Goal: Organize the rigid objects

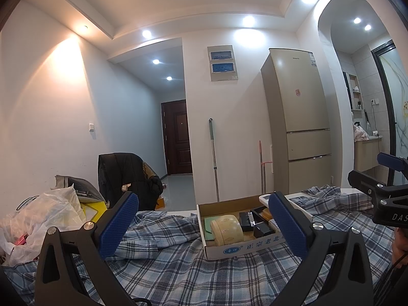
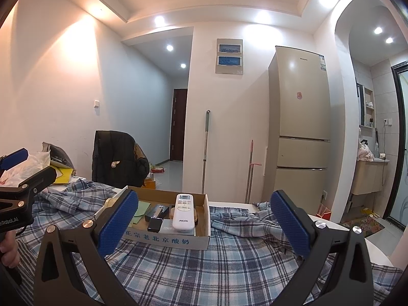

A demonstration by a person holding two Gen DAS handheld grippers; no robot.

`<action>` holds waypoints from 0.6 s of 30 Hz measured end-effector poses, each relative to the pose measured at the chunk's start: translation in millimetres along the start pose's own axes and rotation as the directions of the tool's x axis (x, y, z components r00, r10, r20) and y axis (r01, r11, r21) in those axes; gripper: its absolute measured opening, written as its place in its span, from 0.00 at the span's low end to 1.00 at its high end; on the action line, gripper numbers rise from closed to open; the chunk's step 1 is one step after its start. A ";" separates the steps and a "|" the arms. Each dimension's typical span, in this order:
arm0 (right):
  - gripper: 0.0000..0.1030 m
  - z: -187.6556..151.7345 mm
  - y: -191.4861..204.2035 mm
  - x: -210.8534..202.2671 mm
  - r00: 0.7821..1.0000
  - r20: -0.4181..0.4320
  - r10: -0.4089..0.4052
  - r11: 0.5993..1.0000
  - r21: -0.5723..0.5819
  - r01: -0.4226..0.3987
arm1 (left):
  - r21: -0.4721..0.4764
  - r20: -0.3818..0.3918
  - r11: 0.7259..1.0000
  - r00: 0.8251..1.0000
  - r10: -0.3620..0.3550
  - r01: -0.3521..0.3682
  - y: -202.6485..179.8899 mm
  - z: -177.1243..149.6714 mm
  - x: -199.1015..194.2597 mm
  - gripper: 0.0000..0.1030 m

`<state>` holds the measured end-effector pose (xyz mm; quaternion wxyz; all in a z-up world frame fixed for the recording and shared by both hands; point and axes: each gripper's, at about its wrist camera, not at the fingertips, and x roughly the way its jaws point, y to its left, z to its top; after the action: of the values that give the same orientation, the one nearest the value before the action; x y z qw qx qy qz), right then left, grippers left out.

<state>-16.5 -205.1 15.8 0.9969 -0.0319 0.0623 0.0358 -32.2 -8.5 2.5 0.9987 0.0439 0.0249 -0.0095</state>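
Blue-padded, the left gripper (image 1: pixel 202 225) and right gripper (image 2: pixel 204 223) are held level with jaws spread, empty; the cardboard box (image 2: pixel 163 239) of items is seen centre frame on plaid cloth (image 2: pixel 204 275).

The left gripper (image 1: pixel 204 225) is held level and points forward, with its two blue-padded fingers (image 1: pixel 119 223) spread wide and nothing between them. The right gripper (image 2: pixel 204 225) has the same pose: level, its blue pads (image 2: pixel 289 223) far apart, gripping nothing. The two grippers stay side by side, near each other but not touching. A part of the person's left hand (image 2: pixel 9 248) is visible under the left gripper's body.
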 end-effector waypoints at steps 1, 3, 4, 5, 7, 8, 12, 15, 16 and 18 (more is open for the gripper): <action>1.00 0.0 0.0 0.0 1.000 0.000 0.000 1.000 0.000 0.000 | 0.000 0.000 1.000 1.000 0.000 0.000 0.0 0.0 0.0 1.00; 1.00 0.0 0.0 0.1 1.000 0.000 0.000 1.000 0.000 0.000 | 0.000 0.001 1.000 1.000 -0.001 0.001 0.1 0.1 0.1 1.00; 1.00 0.0 0.0 0.1 1.000 0.000 0.000 1.000 0.000 0.000 | 0.001 0.000 1.000 1.000 -0.001 0.001 -0.1 0.1 0.2 1.00; 1.00 0.0 0.0 0.0 1.000 -0.001 0.000 1.000 0.000 0.000 | 0.002 -0.001 1.000 1.000 -0.001 0.001 0.4 0.1 0.3 1.00; 1.00 -0.1 0.0 0.1 1.000 0.000 0.000 1.000 0.000 0.000 | 0.001 -0.001 1.000 1.000 0.000 0.000 -0.1 0.1 0.1 1.00; 1.00 -0.1 0.0 0.1 1.000 0.000 0.000 1.000 0.000 0.000 | 0.001 -0.003 1.000 1.000 0.000 0.000 0.7 0.1 -0.1 1.00; 1.00 0.2 0.0 -0.1 1.000 0.001 0.000 1.000 0.001 0.000 | 0.002 -0.002 1.000 1.000 0.000 0.000 0.4 -0.1 0.3 1.00; 1.00 0.2 0.2 -0.3 1.000 0.001 0.000 1.000 0.000 0.000 | 0.002 -0.001 1.000 1.000 0.000 0.000 0.3 0.1 0.3 1.00; 1.00 0.3 0.2 -0.3 1.000 0.001 0.000 1.000 0.001 0.000 | 0.003 -0.002 1.000 1.000 0.000 0.000 0.5 0.1 0.2 1.00; 1.00 0.2 0.2 -0.2 1.000 0.000 0.000 1.000 0.001 0.000 | 0.001 -0.002 1.000 1.000 0.000 0.000 0.4 0.1 0.2 1.00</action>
<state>-16.7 -204.9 16.1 0.9969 -0.0315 0.0621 0.0360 -32.0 -8.1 2.7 0.9986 0.0446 0.0259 -0.0092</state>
